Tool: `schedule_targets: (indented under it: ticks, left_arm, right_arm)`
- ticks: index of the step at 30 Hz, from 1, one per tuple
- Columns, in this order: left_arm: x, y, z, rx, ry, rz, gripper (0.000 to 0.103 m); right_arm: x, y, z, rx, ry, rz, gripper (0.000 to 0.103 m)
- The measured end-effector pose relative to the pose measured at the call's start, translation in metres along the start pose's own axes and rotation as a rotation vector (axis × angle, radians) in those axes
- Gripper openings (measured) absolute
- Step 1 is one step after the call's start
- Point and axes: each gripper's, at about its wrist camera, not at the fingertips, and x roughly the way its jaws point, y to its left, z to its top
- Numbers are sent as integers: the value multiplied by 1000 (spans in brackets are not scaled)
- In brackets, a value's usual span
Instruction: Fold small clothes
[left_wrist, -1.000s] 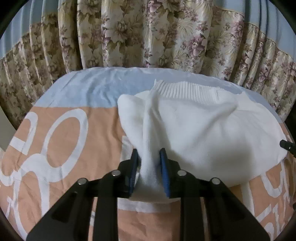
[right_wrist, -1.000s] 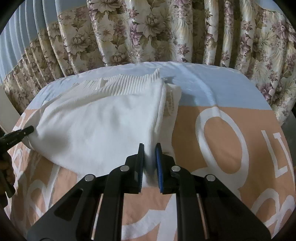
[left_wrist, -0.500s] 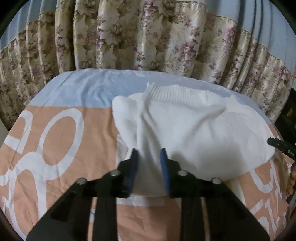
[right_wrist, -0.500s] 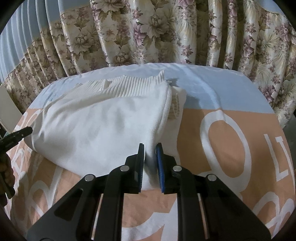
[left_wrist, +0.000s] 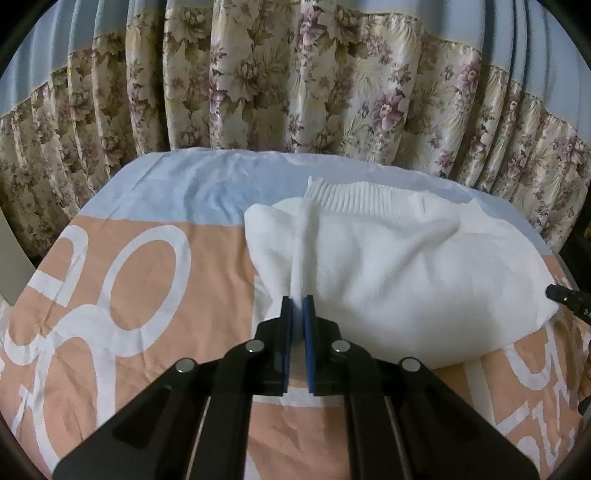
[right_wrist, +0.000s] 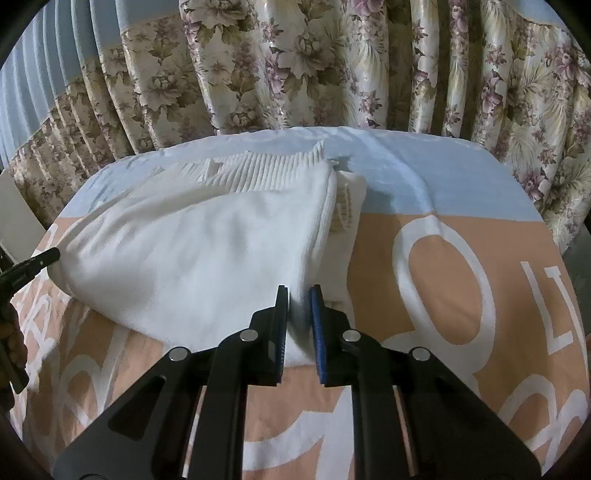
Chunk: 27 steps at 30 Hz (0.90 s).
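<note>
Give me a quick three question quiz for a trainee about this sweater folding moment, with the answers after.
1. True or false: the left gripper has its fingers shut on a ridge of the white sweater.
2. What lies under the sweater? A) bare wood B) an orange and blue printed sheet C) a towel
3. Fill in: the sweater's ribbed hem lies toward the floral ______.

Key: 1 true. 2 B. 3 curtain. The right gripper also pinches the sweater.

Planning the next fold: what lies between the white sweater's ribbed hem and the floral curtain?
Only bare pale-blue sheet between the ribbed hem and floral curtain, seen in both wrist views.
</note>
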Motion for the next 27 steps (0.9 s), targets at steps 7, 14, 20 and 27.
schedule_targets:
  ticks: [7, 14, 20, 27]
  left_arm:
    - [-25, 2, -12, -13, -56, -7, 6]
    - [-36, 8, -48, -49, -30, 2, 6]
    - [-35, 17, -74, -94, 36, 31, 6]
    - [-61, 30, -49, -47, -52, 121, 6]
  right_arm:
    - [-10, -7, -8, 17, 2, 23, 9]
    - [-13, -8, -31, -3, 37, 18, 9]
    - [-9, -13, -50, -6, 81, 5, 11]
    - [-34, -18, -37, -18, 21, -60, 50]
